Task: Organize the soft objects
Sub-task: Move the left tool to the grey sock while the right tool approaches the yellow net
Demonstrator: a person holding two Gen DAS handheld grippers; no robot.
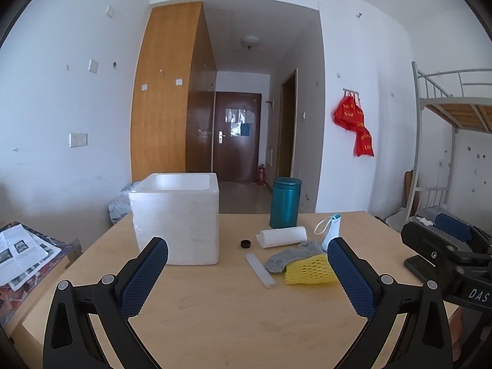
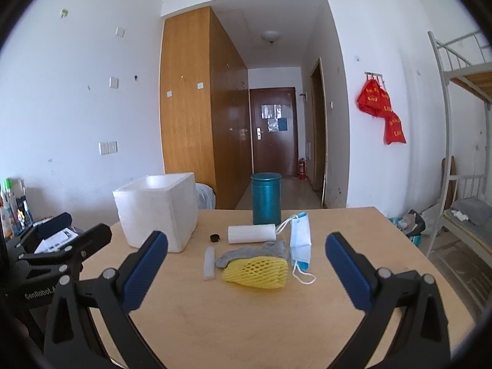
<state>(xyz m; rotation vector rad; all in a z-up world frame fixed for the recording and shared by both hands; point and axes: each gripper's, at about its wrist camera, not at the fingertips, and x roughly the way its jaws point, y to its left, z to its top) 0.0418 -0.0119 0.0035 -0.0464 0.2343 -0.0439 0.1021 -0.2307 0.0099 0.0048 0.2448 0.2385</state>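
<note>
— What stood at the left of the counter [image 2: 246,323]?

— A white foam box [image 2: 158,212], open at the top, near the far left corner. The left tongs [image 1: 247,255] hung low over the near edge with their blue pads wide apart and nothing between them.

— And next to the box?

— A small black cap [image 2: 215,237] lay just right of it, and nearer the front a pale translucent stick [image 2: 209,263]. Behind those lay a white roll [image 2: 251,233] on its side, and behind the roll a teal canister [image 2: 266,198] stood upright.

— Where were the soft things?

— In the middle of the counter. A grey cloth [image 2: 250,252] lay crumpled in front of the roll, and a yellow foam net [image 2: 256,272] rested against its near edge, partly over it. Just to the right a blue face mask [image 2: 299,238] lay with one ear loop trailing toward the front.

— And the right side?

— The right tongs [image 2: 246,250] also hovered over the near edge, pads spread wide, holding nothing.
</note>
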